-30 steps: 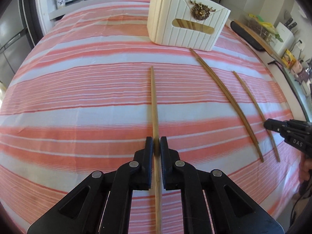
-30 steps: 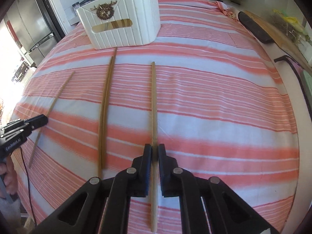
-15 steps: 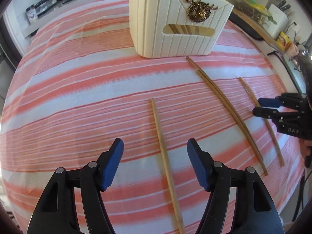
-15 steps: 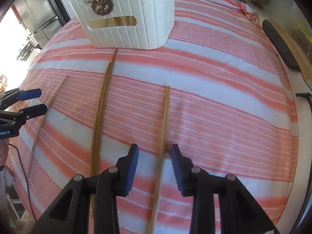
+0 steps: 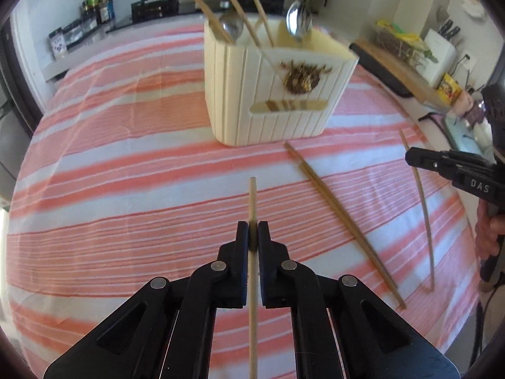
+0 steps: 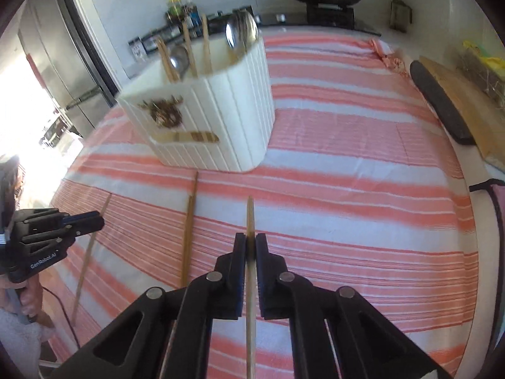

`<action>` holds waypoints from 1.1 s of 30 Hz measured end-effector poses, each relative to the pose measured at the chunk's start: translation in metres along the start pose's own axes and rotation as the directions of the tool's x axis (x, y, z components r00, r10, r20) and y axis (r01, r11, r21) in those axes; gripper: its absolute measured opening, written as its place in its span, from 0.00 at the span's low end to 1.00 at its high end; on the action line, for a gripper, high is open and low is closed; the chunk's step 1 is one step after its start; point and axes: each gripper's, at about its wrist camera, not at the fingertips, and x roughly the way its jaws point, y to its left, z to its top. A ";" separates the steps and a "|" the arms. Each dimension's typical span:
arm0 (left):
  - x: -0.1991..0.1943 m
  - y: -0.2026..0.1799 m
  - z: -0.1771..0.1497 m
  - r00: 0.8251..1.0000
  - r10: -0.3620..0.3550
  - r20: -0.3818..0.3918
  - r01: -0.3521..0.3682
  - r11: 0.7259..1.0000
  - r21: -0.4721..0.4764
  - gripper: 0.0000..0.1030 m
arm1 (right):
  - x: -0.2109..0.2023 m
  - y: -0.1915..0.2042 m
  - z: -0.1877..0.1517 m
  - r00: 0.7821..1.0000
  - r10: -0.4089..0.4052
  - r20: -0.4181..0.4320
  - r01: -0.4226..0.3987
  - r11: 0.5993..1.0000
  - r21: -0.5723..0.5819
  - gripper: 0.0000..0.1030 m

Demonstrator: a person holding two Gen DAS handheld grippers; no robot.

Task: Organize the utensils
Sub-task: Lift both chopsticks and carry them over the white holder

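Straight ahead of both grippers stands the holder (image 5: 271,94), a white ribbed box on the striped desk (image 5: 126,164), already carrying chopsticks and spoons upright. Each gripper is clamped on one chopstick. The left gripper (image 5: 253,237) pinches its chopstick (image 5: 252,195) with the short end poking forward toward the holder and the long end trailing back under the camera. The right gripper (image 6: 251,246) grips its own chopstick (image 6: 250,218) the same way. Both sticks lie along the gripper's line, aimed at the holder's base and not its open top. My reading is that each must be tipped upright and lifted over the rim before release. The two look about equally near the holder. A loose pair (image 5: 341,211) lies on the cloth between the two grippers, well short of the holder.
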 end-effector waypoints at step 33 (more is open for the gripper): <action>-0.125 0.012 0.191 0.831 0.027 0.556 0.035 0.994 -0.101 0.04 | -0.156 0.061 0.175 0.768 0.034 0.640 0.100 0.980 -0.172 0.06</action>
